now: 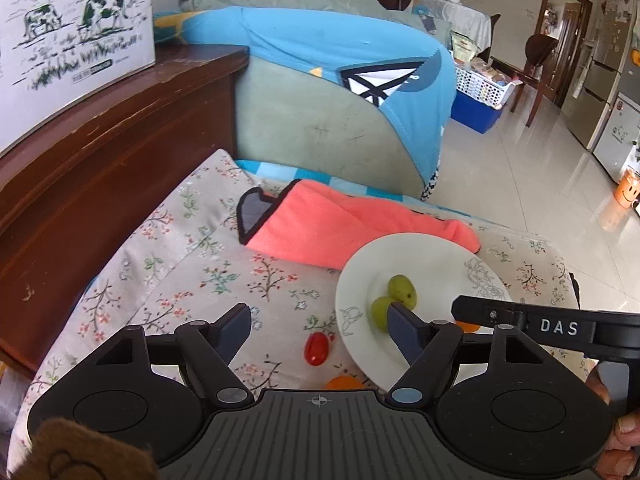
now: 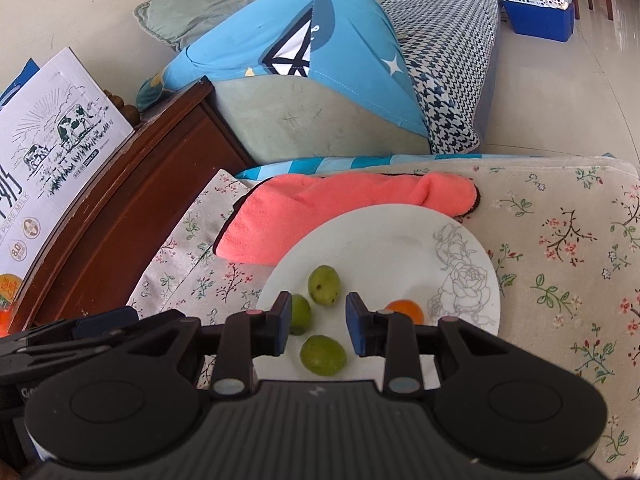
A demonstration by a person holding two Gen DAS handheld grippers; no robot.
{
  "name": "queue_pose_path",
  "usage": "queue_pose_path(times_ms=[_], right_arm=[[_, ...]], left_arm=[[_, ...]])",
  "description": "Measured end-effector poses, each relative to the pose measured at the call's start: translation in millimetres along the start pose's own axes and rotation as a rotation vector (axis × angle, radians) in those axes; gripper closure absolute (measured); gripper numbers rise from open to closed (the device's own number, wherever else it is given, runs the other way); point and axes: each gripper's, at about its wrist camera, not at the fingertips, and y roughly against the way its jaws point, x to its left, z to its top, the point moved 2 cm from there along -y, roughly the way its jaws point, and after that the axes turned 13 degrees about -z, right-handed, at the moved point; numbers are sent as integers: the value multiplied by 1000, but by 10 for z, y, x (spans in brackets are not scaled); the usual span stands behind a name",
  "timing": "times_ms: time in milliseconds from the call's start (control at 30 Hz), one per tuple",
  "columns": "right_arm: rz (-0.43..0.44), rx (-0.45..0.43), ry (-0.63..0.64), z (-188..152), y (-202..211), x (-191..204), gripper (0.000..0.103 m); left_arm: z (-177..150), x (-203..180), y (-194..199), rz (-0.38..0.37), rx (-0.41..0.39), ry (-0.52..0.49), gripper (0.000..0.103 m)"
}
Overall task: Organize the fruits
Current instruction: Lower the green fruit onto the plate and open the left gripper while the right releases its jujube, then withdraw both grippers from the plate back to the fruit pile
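I judge the gathering step is half done: 3 green fruits [image 2: 322, 356] lie on the white plate [image 2: 400, 248] at lower centre. My left tool [image 1: 318, 330] is wide open and empty above the red tomato [image 1: 317, 349], lower centre on the floral cushion [image 1: 208, 272]; my right tool [image 2: 318, 326] is part open, empty. Next I should lower and close on it.

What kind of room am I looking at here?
Most likely a family living room that opens onto a dining area: a sofa draped with a blue blanket, a fridge by a wooden door, and a plate of fruit on a floral cushion.
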Motion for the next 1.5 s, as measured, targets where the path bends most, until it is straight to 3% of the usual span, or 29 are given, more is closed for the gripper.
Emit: queue_pose_path(times_ms=[333,733,833,1267,1500], right_arm=[[51,57,84,-491,146,192,72],[82,125,239,-1010,225,425,71],[90,143,264,-1089,201,476,69],[41,106,400,-1234,61,694,67],[45,86,439,-1264,62,722,73]], left_arm=[[-222,209,171,17,19,30,28],[-580,194,198,-11,71,-30,27],[-640,229,182,-24,85,-17,23],[-699,205,254,-98,52,-60,23],[-780,-4,197,-124,81,-178,26]])
